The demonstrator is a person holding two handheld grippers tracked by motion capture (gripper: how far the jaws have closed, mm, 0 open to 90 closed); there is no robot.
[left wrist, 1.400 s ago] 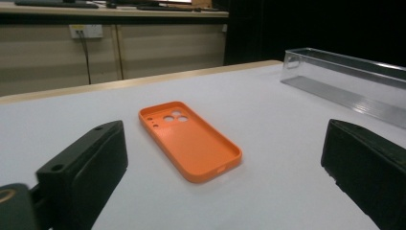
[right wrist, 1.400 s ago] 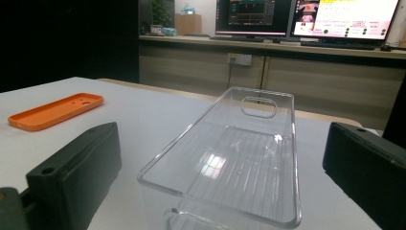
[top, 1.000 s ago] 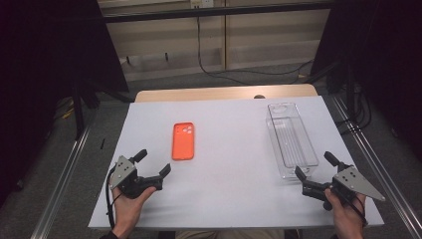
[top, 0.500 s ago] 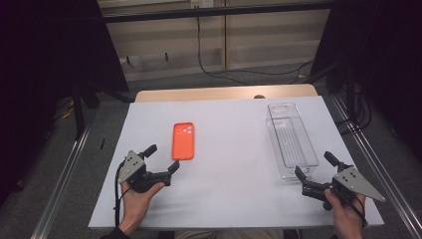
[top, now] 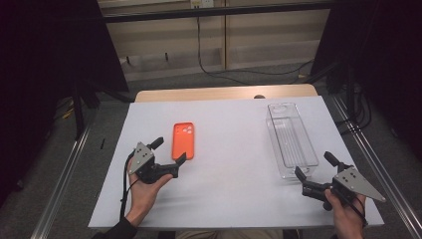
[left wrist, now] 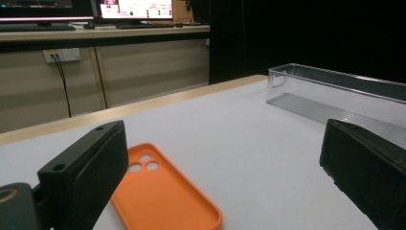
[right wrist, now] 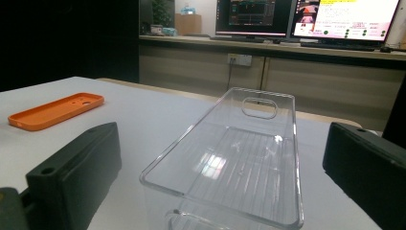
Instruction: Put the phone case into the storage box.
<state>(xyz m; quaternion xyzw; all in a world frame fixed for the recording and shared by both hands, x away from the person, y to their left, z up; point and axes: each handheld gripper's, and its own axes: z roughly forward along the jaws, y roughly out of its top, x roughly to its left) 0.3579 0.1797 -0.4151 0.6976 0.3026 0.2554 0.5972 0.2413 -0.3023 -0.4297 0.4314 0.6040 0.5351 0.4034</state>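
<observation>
**Left gripper at the phone case**

White tabletop (top: 229, 199) fills mid-frame. I see my left gripper (top: 169, 154), jaws spread, just beside the orange phone case (top: 183, 141) left of centre. My right gripper (top: 313, 172), lower right, gapes before the clear tray (top: 291, 139).

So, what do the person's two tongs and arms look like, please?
Both are alike: the left tongs and right tongs each have two black, blocky jaws on a black body, with a grey three-cornered plate on top. Small round holes mark the jaw tops in the gripper views. A black cable trails from the left one along the forearm. A dark sleeve edge shows at the left wrist.
</observation>
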